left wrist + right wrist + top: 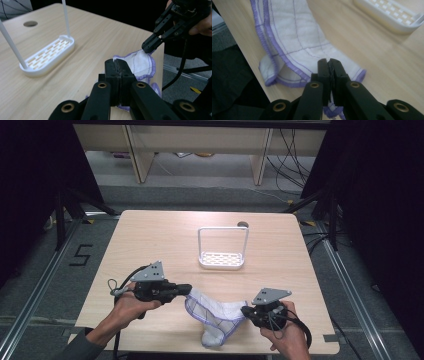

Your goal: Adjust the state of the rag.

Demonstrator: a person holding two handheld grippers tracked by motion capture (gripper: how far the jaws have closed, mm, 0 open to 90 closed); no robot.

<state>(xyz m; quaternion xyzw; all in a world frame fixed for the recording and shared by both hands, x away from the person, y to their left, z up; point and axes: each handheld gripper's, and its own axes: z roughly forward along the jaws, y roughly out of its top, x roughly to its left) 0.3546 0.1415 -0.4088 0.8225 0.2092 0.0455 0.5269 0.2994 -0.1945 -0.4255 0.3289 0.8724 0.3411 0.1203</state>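
Lab recording booth: black curtains (30,180), floor rails (35,290), loose cables (292,162).

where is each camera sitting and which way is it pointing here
High view: fixed above the person's side, looking forward and down on the table; both forearms enter from the bottom, the left tool and right tool each shut on the cloth.
Left gripper view: rides on the left tool, looking across the table toward the white rack and the right tool.
Right gripper view: rides on the right tool, looking along the cloth.
Shared: all three show the cloth and the white rack.
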